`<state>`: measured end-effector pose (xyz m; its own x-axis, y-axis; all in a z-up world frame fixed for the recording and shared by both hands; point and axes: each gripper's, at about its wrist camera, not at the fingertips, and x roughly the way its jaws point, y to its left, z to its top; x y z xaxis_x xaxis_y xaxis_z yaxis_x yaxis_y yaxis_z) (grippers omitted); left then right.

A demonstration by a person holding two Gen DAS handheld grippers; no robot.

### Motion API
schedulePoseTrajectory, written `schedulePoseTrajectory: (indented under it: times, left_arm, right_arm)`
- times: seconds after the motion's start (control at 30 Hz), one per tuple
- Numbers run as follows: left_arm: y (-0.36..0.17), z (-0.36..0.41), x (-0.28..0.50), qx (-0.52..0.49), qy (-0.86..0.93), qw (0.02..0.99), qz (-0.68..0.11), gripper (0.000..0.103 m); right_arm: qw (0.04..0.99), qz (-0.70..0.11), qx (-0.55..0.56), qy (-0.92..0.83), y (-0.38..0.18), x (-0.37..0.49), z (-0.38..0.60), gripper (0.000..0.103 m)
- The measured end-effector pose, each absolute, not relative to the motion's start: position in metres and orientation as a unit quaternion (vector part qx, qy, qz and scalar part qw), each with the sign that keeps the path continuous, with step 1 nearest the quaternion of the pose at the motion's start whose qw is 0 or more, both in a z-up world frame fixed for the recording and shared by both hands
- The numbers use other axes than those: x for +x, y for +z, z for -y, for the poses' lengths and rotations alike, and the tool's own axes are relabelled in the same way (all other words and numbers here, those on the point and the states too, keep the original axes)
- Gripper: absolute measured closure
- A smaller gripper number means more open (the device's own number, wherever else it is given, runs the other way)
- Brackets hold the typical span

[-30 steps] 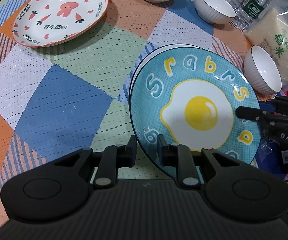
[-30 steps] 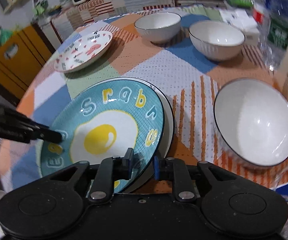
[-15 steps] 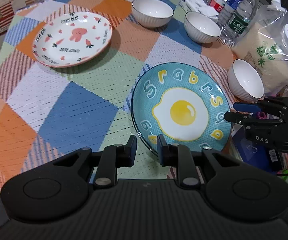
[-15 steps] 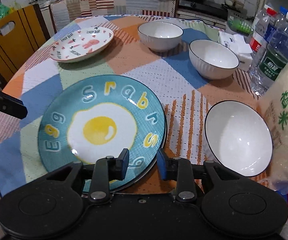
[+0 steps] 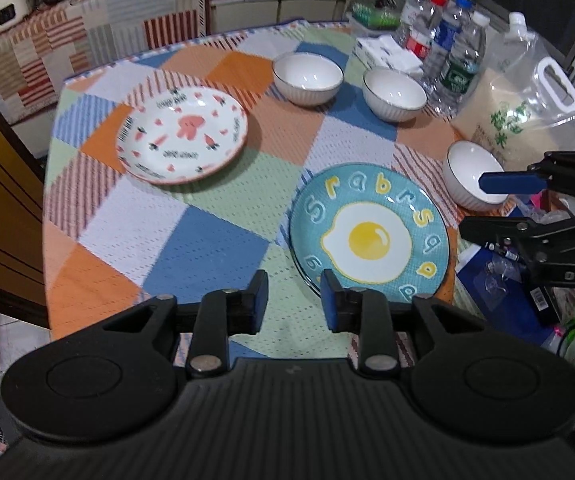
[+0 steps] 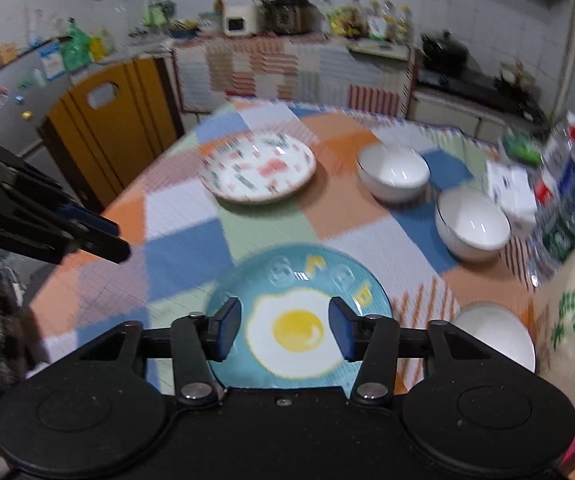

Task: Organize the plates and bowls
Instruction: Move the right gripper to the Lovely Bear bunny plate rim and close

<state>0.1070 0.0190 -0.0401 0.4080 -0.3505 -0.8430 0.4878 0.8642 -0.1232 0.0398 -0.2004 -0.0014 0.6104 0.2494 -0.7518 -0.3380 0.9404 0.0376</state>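
Egg plate point(image 5: 369, 236) is stacked on another plate, both the left gripper point(image 5: 293, 300) and right gripper point(image 6: 285, 330) have just been opening and are emptied; bunny plate point(image 5: 181, 134) and three bowls point(image 5: 307, 76) are left.

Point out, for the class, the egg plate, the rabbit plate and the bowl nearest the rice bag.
egg plate point(image 5: 368, 237): left wrist view, on the yellow yolk at its centre.
rabbit plate point(image 5: 181, 133): left wrist view, on the pink rabbit in its middle.
bowl nearest the rice bag point(image 5: 467, 164): left wrist view, on its white inside.
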Motion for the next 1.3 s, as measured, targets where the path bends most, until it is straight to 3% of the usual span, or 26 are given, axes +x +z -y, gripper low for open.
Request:
schedulePoseTrajectory:
  times: [0.27,0.73,0.9,1.0,1.3]
  left_arm:
    - [-0.022,-0.05,0.115,0.055,-0.23,0.857,-0.458,0.062]
    - [-0.049,-0.1,0.191,0.045,-0.183,0.881,-0.433,0.029]
    - [-0.069,-0.109,0.223,0.02,-0.178,0.887,-0.425,0.028]
    - [-0.082,-0.114,0.241,-0.015,-0.171,0.891,-0.42,0.021]
    - [-0.135,-0.107,0.292,-0.003,-0.141,0.896,-0.422,0.021]
  right_arm:
    - [0.907,-0.372,-0.046,0.19,0.033,0.053,0.18,0.03]
    - [0.905,-0.364,-0.003,0.221,0.02,0.142,0.152,0.029]
    - [0.917,-0.34,0.008,0.21,-0.001,0.173,0.152,0.029]
    - [0.903,-0.376,0.049,0.201,-0.021,0.2,0.158,0.029]
    - [0.885,-0.419,0.099,0.174,-0.078,0.256,0.158,0.03]
